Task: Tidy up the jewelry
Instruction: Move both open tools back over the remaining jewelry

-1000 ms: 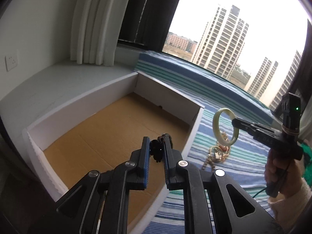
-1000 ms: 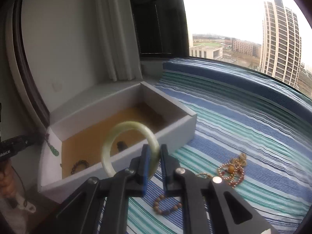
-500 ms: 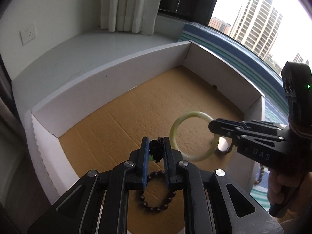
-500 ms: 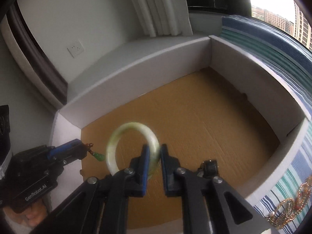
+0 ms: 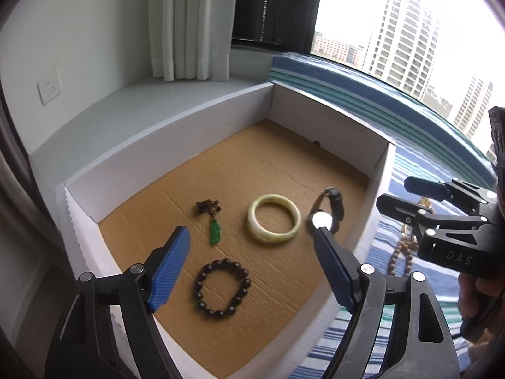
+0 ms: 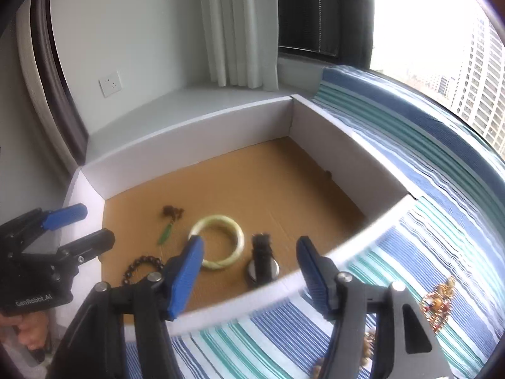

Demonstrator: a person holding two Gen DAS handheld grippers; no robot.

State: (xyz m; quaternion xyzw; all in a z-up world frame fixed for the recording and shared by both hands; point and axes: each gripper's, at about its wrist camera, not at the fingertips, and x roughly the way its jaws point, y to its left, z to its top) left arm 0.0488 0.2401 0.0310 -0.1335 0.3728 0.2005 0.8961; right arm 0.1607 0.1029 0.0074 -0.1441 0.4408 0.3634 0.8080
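Observation:
A white box [image 5: 176, 145] with a brown cardboard floor holds a green pendant on a brown cord [image 5: 214, 224], a pale green bangle [image 5: 274, 199], a dark watch [image 5: 328, 214] and a dark bead bracelet [image 5: 222, 287]. All lie loose on the floor. My left gripper [image 5: 252, 237] hovers over the box's near end, its jaws opening, nothing between the pads. My right gripper [image 6: 250, 244] stands above the box's near wall [image 6: 315, 262], its jaws opening too, with nothing in them. Beneath it are the bangle [image 6: 239, 243] and watch [image 6: 262, 262].
A blue, green and white striped cloth [image 6: 410, 221] lies to the right of the box. On it are gold and red beaded pieces [image 6: 438, 303] and a brown bead bracelet [image 5: 401, 252]. A grey ledge [image 5: 142, 104], a curtain and a wall socket stand behind.
Both grippers were shut, the left on the pendant's cord, the right on the bangle. Both have let go. The pendant and bangle now lie in the box, and the right gripper has drawn back.

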